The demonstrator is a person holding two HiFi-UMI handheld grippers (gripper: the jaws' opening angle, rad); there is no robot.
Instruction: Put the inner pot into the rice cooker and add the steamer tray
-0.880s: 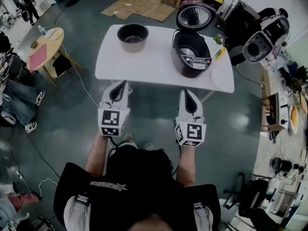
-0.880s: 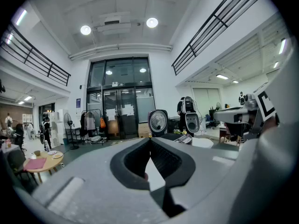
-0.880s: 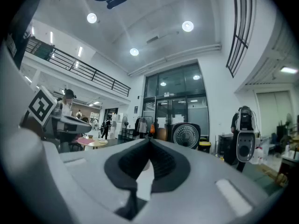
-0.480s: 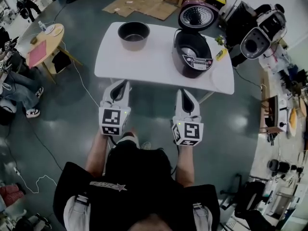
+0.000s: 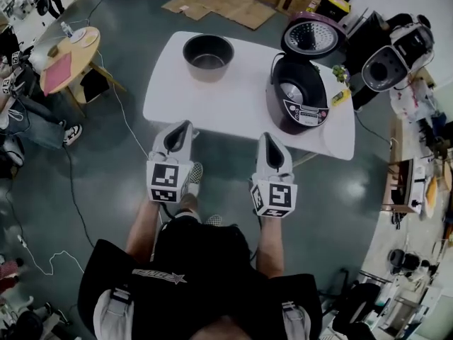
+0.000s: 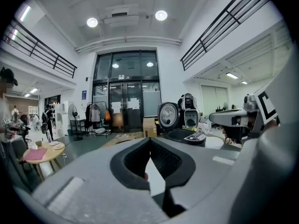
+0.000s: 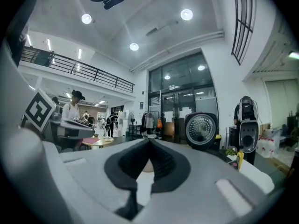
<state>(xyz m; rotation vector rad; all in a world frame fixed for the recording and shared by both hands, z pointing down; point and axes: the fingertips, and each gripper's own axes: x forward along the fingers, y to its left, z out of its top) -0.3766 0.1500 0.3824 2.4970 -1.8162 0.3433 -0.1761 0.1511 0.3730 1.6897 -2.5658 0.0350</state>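
Note:
A dark inner pot (image 5: 208,56) stands on the white table (image 5: 212,101) toward its far left. The rice cooker (image 5: 301,98) sits at the table's right with its lid (image 5: 316,36) raised; its lid (image 6: 168,117) also shows in the left gripper view and its lid (image 7: 201,130) in the right gripper view. My left gripper (image 5: 181,127) is shut and empty, held before the table's near edge. My right gripper (image 5: 266,140) is shut and empty beside it, just short of the cooker. No steamer tray is in view.
A round wooden side table (image 5: 65,55) stands at the left with a person's legs (image 5: 32,122) near it. Flattened cardboard (image 5: 226,2) lies on the floor beyond the table. More cookers and gear (image 5: 393,52) crowd the right side. Cables (image 5: 120,119) trail across the floor.
The table and cooker have shifted right and nearer in the head view as the person stepped forward. Both grippers stay shut, side by side.

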